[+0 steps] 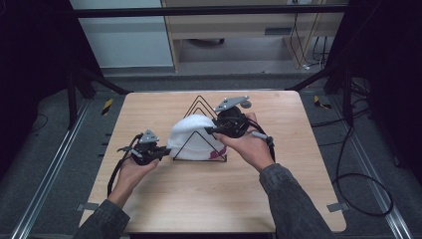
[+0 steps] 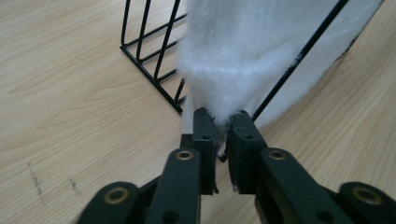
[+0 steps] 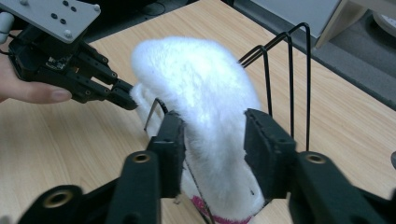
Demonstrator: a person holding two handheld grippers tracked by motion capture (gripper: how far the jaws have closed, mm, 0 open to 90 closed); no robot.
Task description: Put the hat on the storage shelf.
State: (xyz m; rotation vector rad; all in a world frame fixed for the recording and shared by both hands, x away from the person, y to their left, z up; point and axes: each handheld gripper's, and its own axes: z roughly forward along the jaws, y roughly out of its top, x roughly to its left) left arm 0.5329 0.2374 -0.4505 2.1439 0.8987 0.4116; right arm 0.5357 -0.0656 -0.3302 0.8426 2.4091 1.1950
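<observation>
left gripper (image 2: 223,122) pinching white hat (image 1: 191,135) edge | right gripper (image 3: 215,140) spread astride hat, seemingly touching | wire rack (image 1: 200,107)

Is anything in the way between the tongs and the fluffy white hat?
Nothing visible. The left tongs already pinch the white hat's edge, and the right tongs sit around its other end. The hat is still draped on the black wire rack, whose wires cross it, so these could snag it when it is lifted.
</observation>
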